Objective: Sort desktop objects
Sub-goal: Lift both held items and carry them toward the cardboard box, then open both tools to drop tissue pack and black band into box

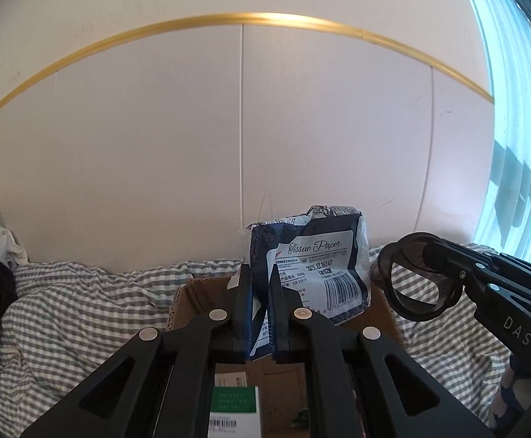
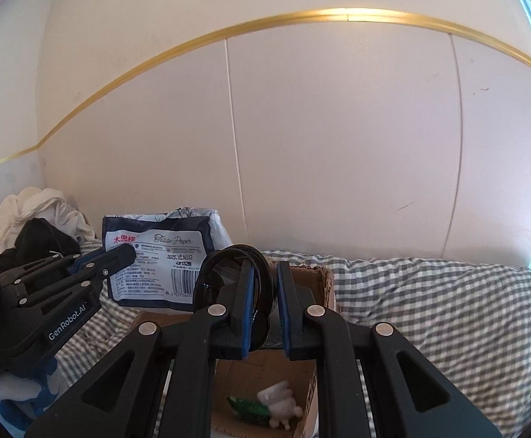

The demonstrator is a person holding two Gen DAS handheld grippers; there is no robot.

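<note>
A cardboard box (image 2: 312,394) sits open on a grey-and-white checked bedspread (image 2: 429,303), its flaps folded outward and its far edge close to the pale panelled wall (image 2: 338,146). Above the box the room is open up to the wall; on the right a bright window (image 1: 513,127) closes the scene, and on the far left a heap of white and black clothes (image 2: 42,219) lies against the wall.

The left gripper (image 1: 260,284) is held over the box, pointing toward the wall and tilted a little downward. Its 2 blue-padded jaws are pinched on the lower corner of a tissue paper pack (image 1: 312,266), which hangs clear above the box in the air. The right gripper (image 2: 265,292) is beside it on the right, tilted likewise, its jaws clamped on a dark ring-shaped object (image 2: 229,266) of 2 or more hoops; what the rings are cannot be made out. The 2 grippers are near each other but apart.

Inside the box, a small white figurine (image 2: 280,405) lies against something green (image 2: 247,407), both partly covered by the right gripper's linkage. In the left wrist view a white and green carton (image 1: 234,412) is cut off by the bottom edge and its print is blurred. A blue-and-white patterned thing (image 2: 20,401) under the left gripper is mostly hidden.
</note>
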